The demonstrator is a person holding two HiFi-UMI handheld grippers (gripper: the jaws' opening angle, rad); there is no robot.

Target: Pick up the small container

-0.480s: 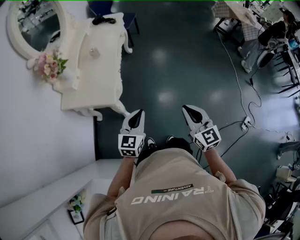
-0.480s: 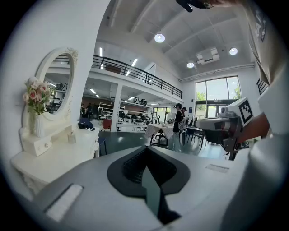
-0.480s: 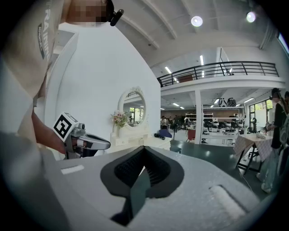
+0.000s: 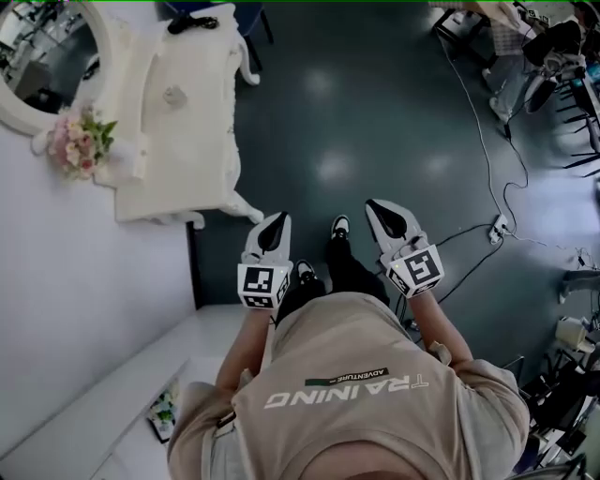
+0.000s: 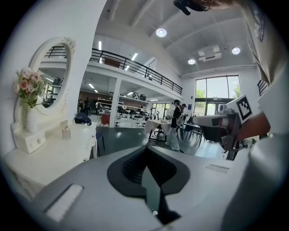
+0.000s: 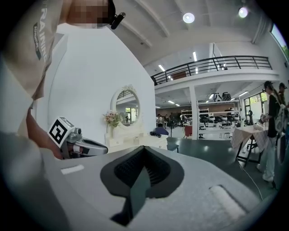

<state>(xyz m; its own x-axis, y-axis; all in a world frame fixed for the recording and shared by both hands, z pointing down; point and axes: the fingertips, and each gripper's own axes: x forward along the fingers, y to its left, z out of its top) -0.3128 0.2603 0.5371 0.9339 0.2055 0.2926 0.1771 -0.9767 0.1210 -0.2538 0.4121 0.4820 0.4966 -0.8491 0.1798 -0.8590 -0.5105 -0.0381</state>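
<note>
A small pale container (image 4: 174, 95) stands on the white dressing table (image 4: 202, 150) at the upper left of the head view; in the left gripper view the container (image 5: 66, 131) sits on the tabletop, far ahead to the left. My left gripper (image 4: 277, 223) is shut and holds nothing; it hovers over the dark floor just short of the table's near legs. My right gripper (image 4: 377, 210) is level with it further right, also shut and holding nothing. In each gripper view the black pads meet with nothing between them: left gripper (image 5: 146, 169), right gripper (image 6: 140, 173).
A round mirror (image 4: 33, 61) and a vase of pink flowers (image 4: 80, 141) stand at the table's wall side, a black object (image 4: 192, 21) at its far end. A cable and power strip (image 4: 497, 228) lie on the floor to the right. A white ledge (image 4: 103, 398) runs at lower left.
The person has stepped forward: a shoe now shows between the grippers, and the table has slid up and left in the view. Both grippers stay shut and side by side.
</note>
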